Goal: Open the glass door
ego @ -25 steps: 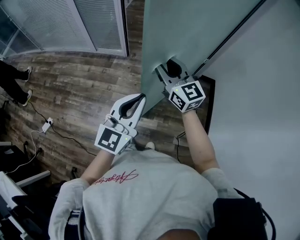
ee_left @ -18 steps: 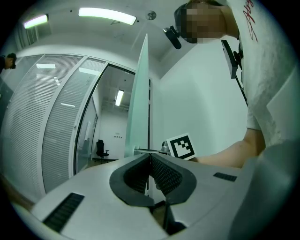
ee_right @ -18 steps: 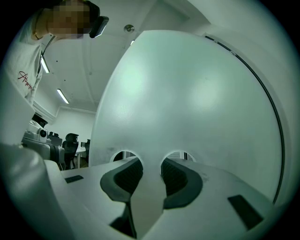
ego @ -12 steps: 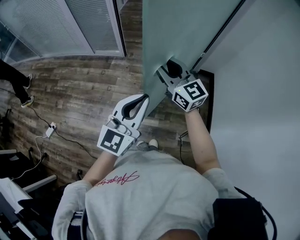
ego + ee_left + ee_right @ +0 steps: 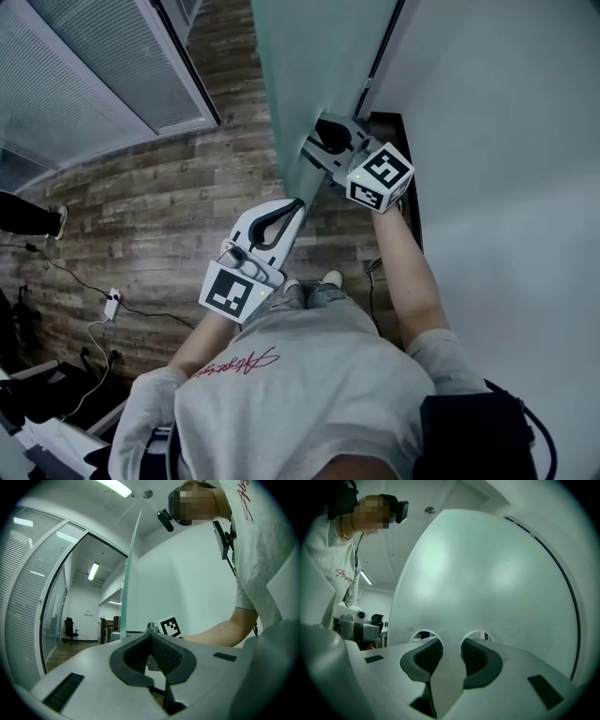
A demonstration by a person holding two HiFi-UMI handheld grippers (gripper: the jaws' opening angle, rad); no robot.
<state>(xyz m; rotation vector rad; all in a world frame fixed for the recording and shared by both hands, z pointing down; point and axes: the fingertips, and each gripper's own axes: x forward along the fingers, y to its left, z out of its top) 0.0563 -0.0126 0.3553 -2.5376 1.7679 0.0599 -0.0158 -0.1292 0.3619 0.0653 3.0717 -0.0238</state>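
Above the person's arms in the head view, the glass door (image 5: pixel 319 56) runs off the top of the frame, so its upper part and hinge side are cut off, and the spot where it is gripped is hidden behind the right claw (image 5: pixel 323 139). It stands between the wood floor (image 5: pixel 187 187) on the left and the white wall (image 5: pixel 506 141) on the right. The door is a frosted, pale green pane with a thin free edge. It fills most of the right gripper view (image 5: pixel 487 573), where two round holes sit low in it with a narrow strip of pane between them. In the left gripper view it shows only edge-on, as a slim green line (image 5: pixel 130 573). The right claw (image 5: pixel 447 641) has one pad in each hole and pinches that strip. The left claw (image 5: pixel 298 202) has its pads pressed together at the tips with nothing between them (image 5: pixel 150 637). It points at the door's free edge from just beside it, and whether it touches cannot be told. A marker cube (image 5: pixel 380 176) rides on the right gripper and a square marker (image 5: pixel 230 286) on the left, both black-and-white patterns without letters. Red script (image 5: pixel 234 361) crosses the person's grey shirt, too small and looped to read.
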